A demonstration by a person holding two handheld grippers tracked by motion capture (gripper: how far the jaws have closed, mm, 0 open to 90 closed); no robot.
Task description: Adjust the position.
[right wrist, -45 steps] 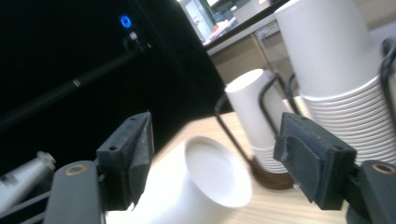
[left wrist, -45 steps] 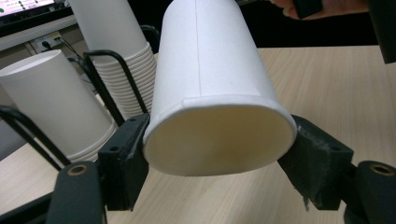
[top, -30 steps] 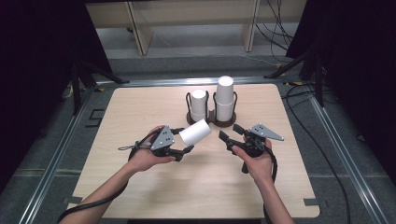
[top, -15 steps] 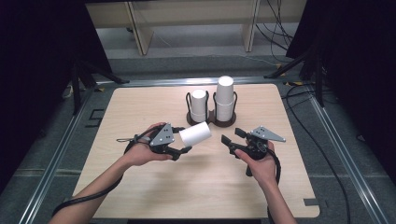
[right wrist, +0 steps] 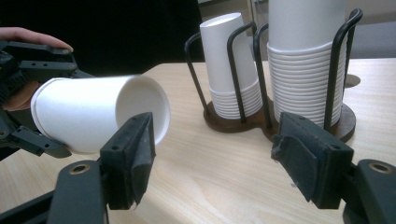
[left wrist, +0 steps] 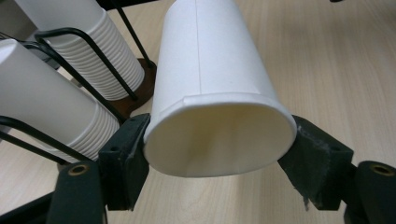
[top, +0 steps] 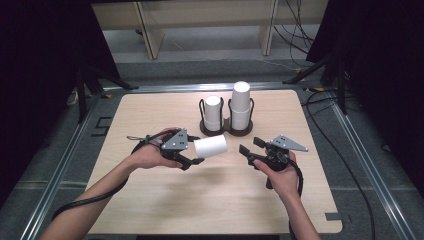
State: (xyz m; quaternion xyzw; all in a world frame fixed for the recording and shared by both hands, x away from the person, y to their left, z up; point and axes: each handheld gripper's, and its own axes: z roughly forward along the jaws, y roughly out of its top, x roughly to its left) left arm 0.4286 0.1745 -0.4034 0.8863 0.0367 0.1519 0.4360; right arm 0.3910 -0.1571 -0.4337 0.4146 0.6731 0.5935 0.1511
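Note:
My left gripper (top: 198, 156) is shut on a white paper cup (top: 210, 146), held on its side above the table with its mouth towards the right gripper. In the left gripper view both pads squeeze the cup's (left wrist: 215, 93) bottom end. My right gripper (top: 250, 145) hovers a short way right of the cup, apart from it. Its jaws have just been closing, with nothing between them. In the right gripper view the cup's (right wrist: 93, 116) open mouth faces the camera, beyond and left of the open right gripper (right wrist: 215, 144).
A dark two-slot wire cup holder (top: 227, 131) stands at the table's back middle, with a shorter stack of cups (top: 213, 112) on the left and a taller stack (top: 240, 102) on the right. The wooden table (top: 200, 205) has bare room in front.
The left hand has lifted the cup slightly. The right gripper's jaws stand a little narrower than before.

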